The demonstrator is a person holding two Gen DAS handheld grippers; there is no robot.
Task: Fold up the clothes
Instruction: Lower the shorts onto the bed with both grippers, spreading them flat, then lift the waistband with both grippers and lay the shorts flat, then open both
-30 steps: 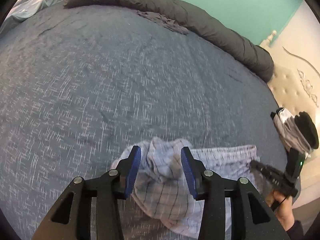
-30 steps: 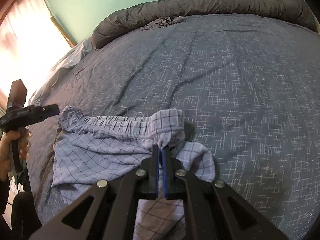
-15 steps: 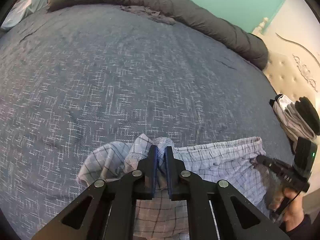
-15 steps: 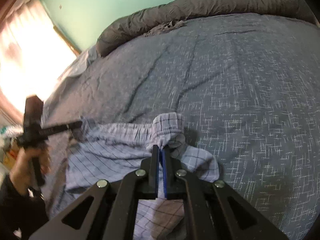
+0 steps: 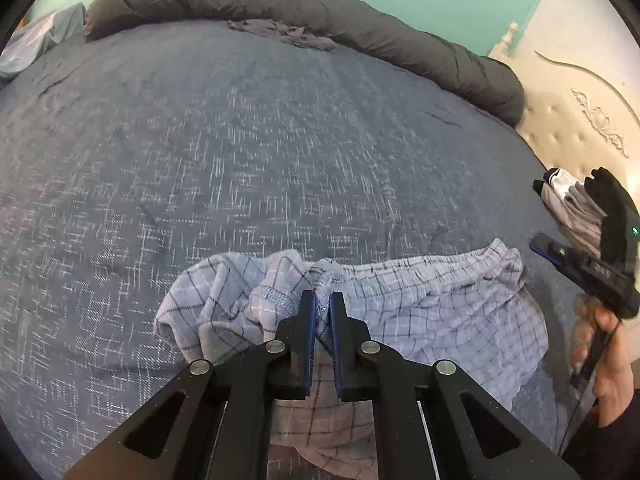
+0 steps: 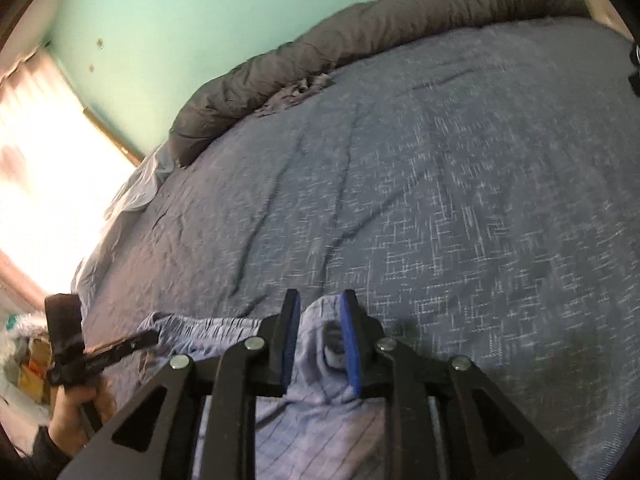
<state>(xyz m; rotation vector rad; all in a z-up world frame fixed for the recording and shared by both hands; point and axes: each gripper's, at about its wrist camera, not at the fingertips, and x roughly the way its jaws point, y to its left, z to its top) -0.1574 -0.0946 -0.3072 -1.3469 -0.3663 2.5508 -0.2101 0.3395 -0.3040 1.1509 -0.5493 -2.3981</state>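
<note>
Left wrist view: the left gripper (image 5: 322, 312) has its blue-padded fingers (image 5: 308, 332) clenched on a bunched fold of the checked shorts (image 5: 420, 312), with cloth pinched in the narrow gap between them.
Shorts: pale blue with dark check lines, lying crumpled on the bed cover (image 5: 240, 152) at its near edge; the gathered waistband runs off to the right.
Right gripper in this view: the right gripper (image 5: 538, 245) is seen side-on at the far right, held by a hand (image 5: 600, 352), its tip just past the right end of the waistband; its fingers cannot be told from here.
Right wrist view: the right gripper (image 6: 320, 320) has its fingers released and spread, with a hump of the shorts (image 6: 320, 360) between them, not pinched.
Left gripper in this view: its tip (image 6: 144, 338) sits at the shorts' waistband on the left, held by a hand (image 6: 80, 408).
Bed: a rolled grey duvet (image 5: 360, 28) lies along the far edge, with a small crumpled grey garment (image 5: 288, 34) just in front of it.
Right edge: folded clothes (image 5: 576, 200) are stacked near a cream headboard (image 5: 580, 120).
</note>
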